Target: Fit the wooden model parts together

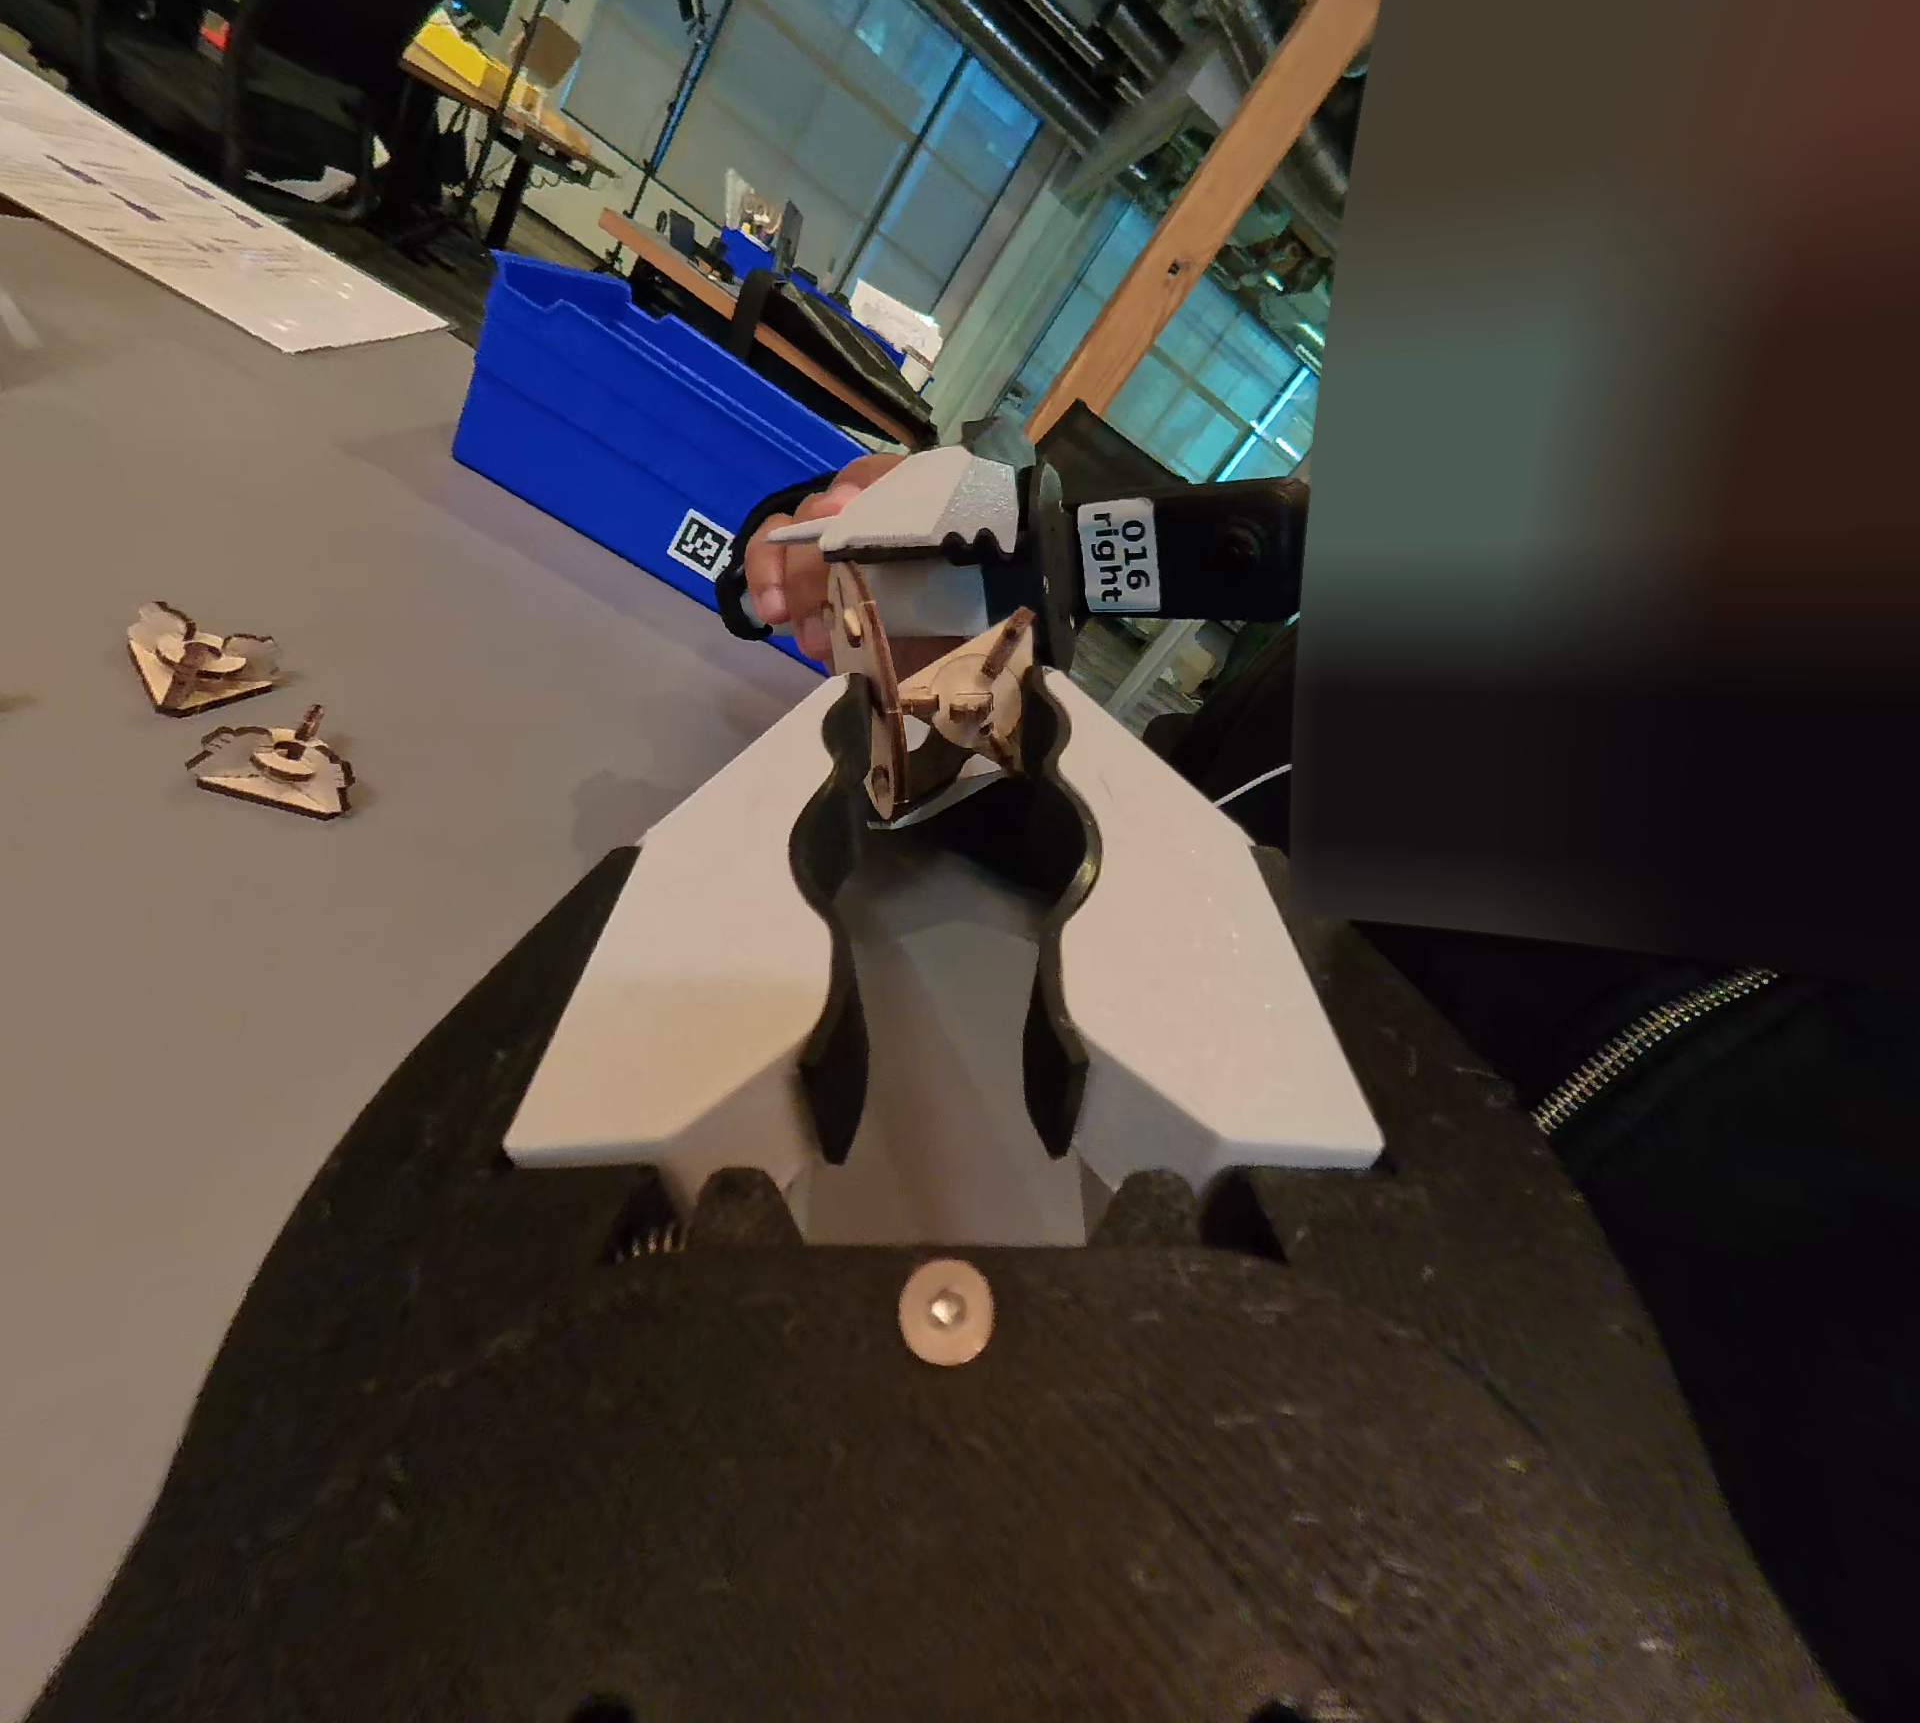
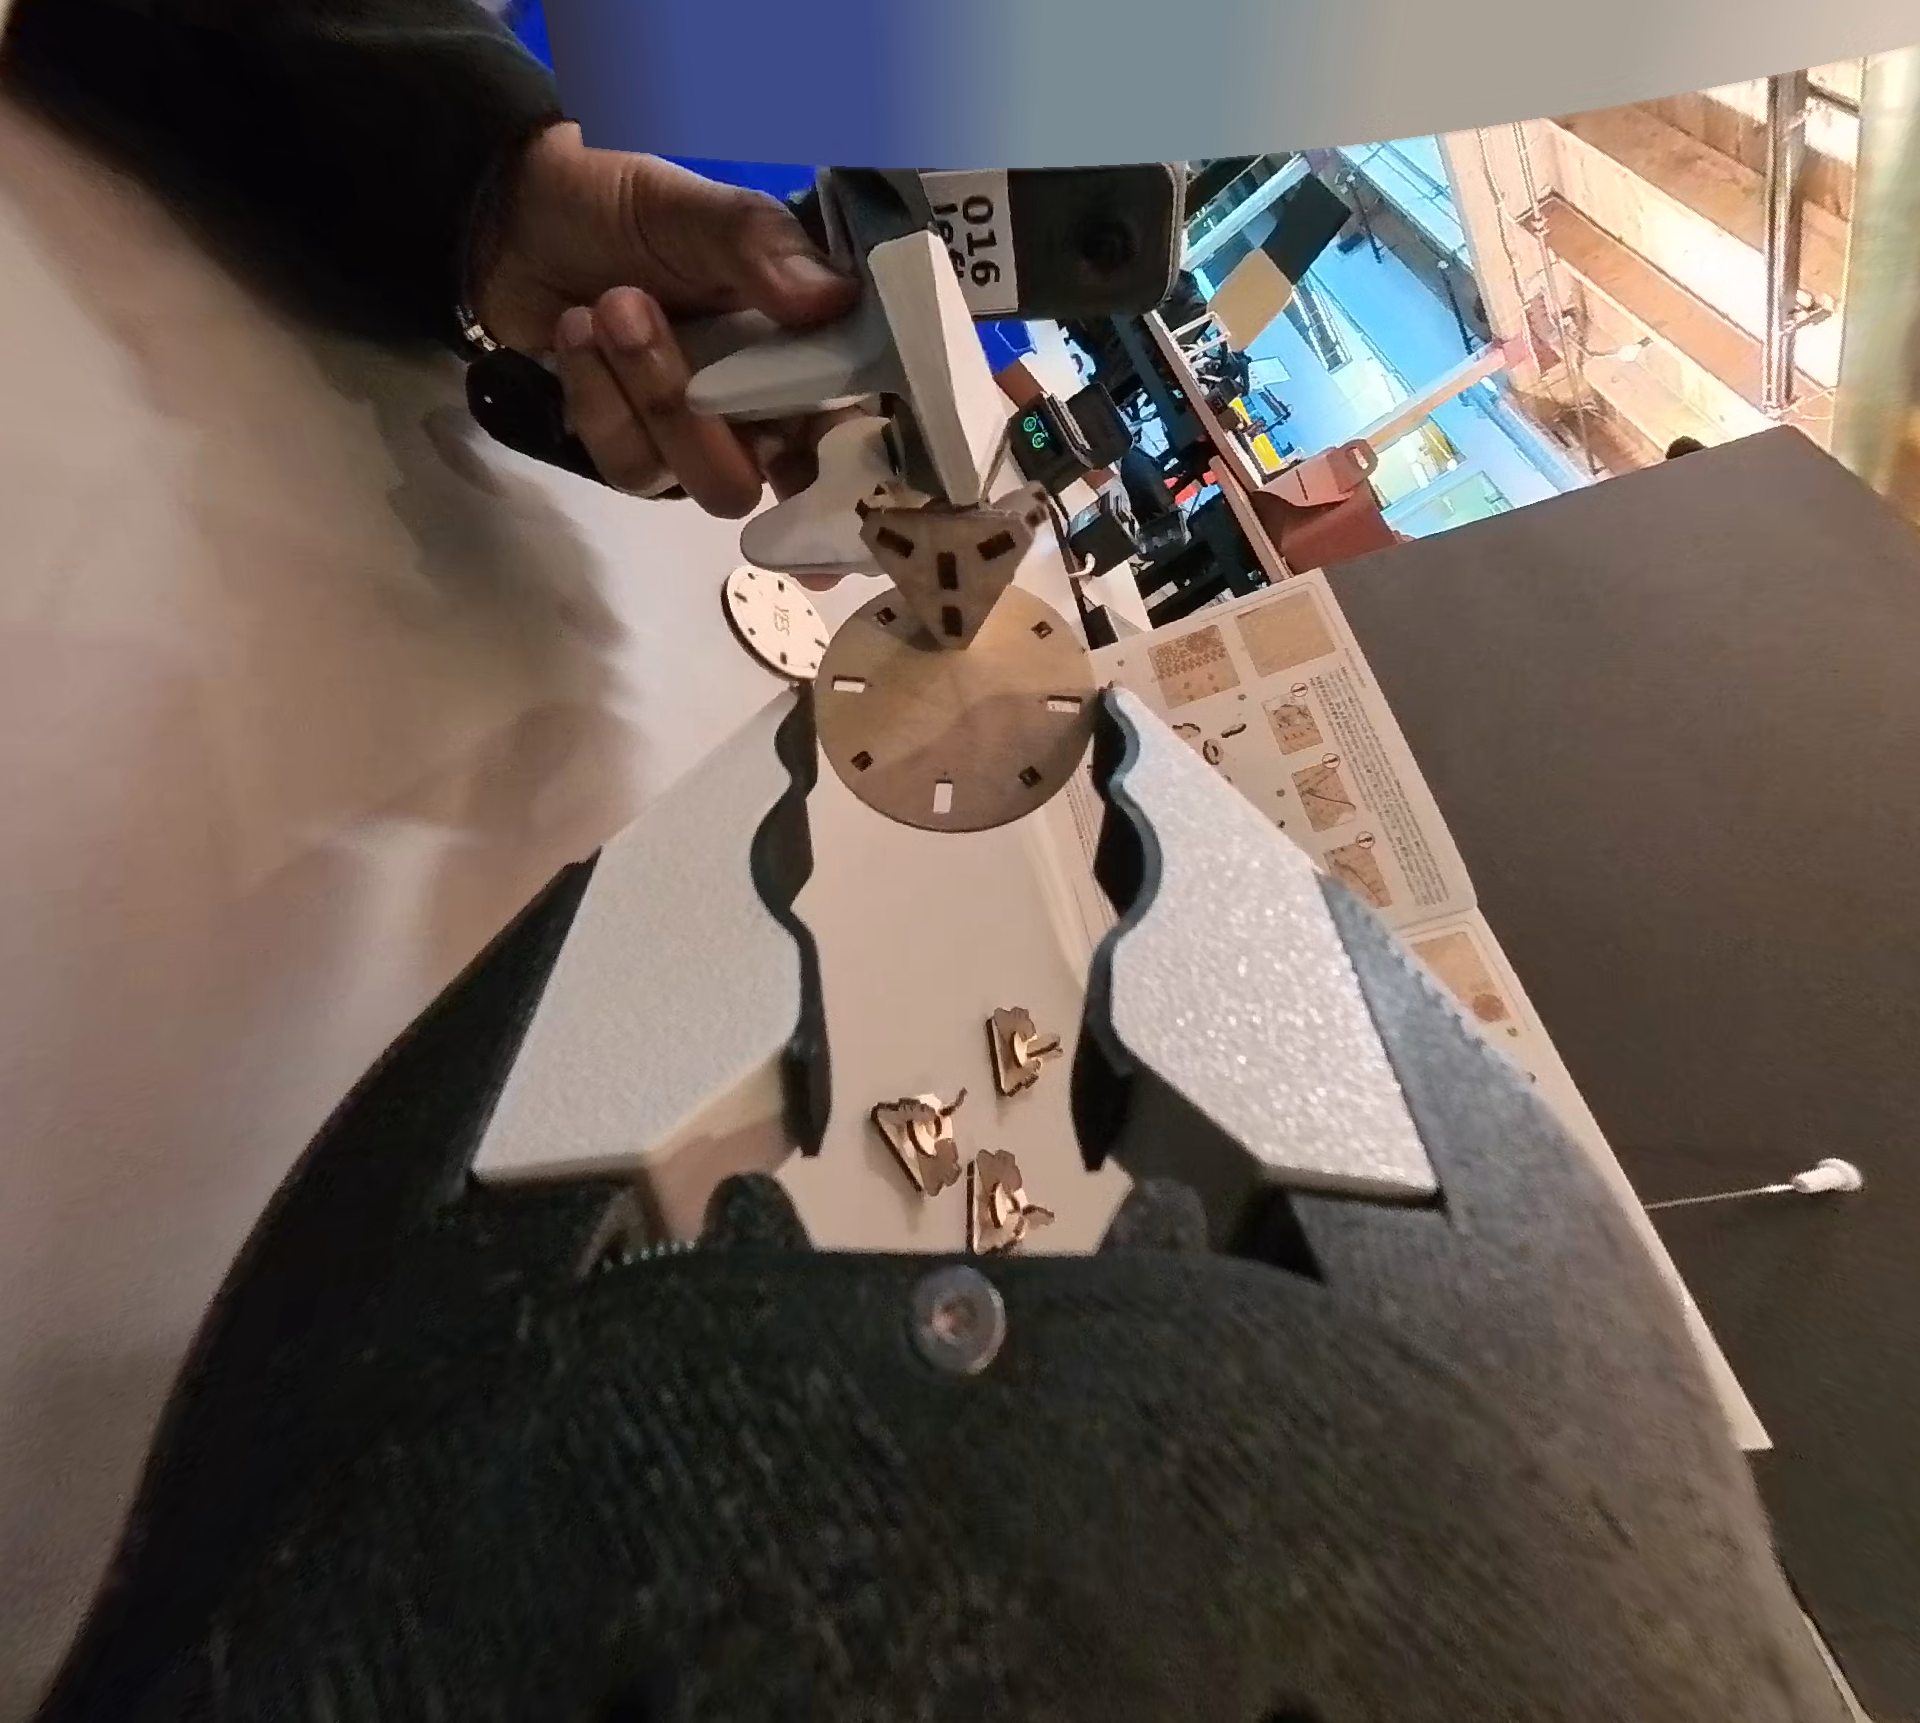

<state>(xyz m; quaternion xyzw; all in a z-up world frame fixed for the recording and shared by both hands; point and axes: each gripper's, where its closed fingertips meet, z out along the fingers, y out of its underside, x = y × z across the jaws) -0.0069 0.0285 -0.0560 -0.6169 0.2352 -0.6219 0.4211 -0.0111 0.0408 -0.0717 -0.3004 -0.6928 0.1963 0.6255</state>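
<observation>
The right gripper [image 2: 951, 717] holds a round wooden disc [image 2: 951, 728] by its edges, one pad on each side. The left gripper [image 1: 951, 717] clamps a triangular wooden piece [image 1: 971, 697] whose pegs meet the disc's face. Each gripper carries a white printed label, and the blue bin [image 1: 623, 416] a square black-and-white code sticker. An instruction sheet [image 2: 1340, 759] lies on the grey table [image 1: 312, 894], its print too small to make out. Three small wooden pieces [image 2: 961, 1143] and a second disc [image 2: 774, 624] lie below. Blurred patches cover part of both views.

2 wooden discs [image 2: 953, 717], perhaps 4 triangular wooden pieces [image 2: 1003, 1200], 1 blue bin [image 1: 623, 416]
</observation>
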